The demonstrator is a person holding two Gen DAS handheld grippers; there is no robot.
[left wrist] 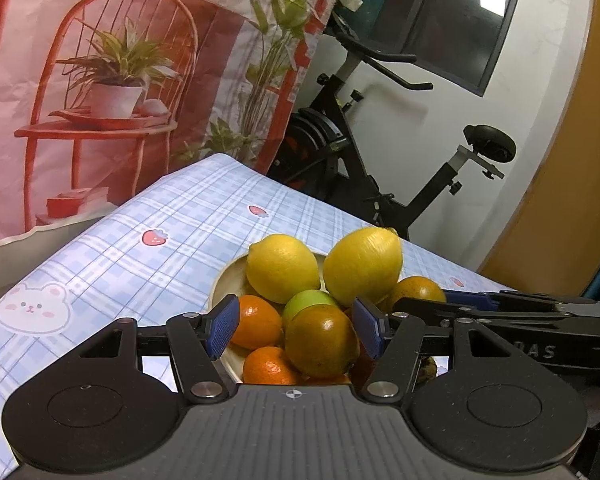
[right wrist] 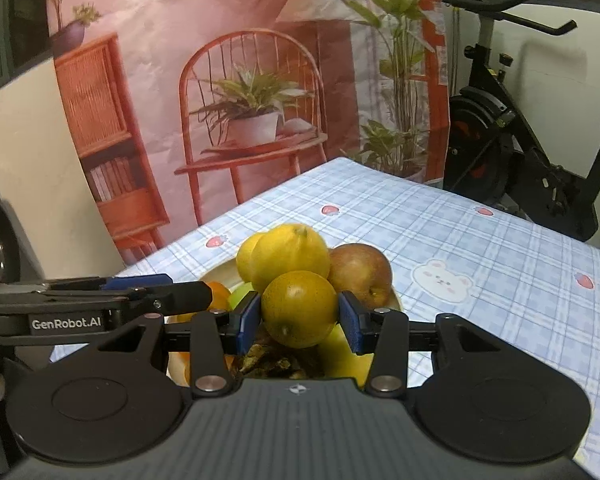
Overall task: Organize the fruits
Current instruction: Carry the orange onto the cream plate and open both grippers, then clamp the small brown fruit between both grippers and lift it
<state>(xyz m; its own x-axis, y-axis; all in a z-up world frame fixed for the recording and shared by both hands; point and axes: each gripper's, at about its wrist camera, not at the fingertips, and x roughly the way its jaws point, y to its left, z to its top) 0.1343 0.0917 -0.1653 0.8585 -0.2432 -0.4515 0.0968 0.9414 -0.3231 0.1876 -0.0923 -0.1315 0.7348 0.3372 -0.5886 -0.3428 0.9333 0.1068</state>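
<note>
Behind piled fruit bowl [left wrist: 220, 280] (table's edge): exercise bike [left wrist: 380, 160].

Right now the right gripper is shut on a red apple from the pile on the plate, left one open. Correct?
Not quite. The right gripper is shut on a yellow-green orange, not the red apple, which sits untouched behind it on the plate; the right wrist view shows this. The left gripper is indeed open.
</note>
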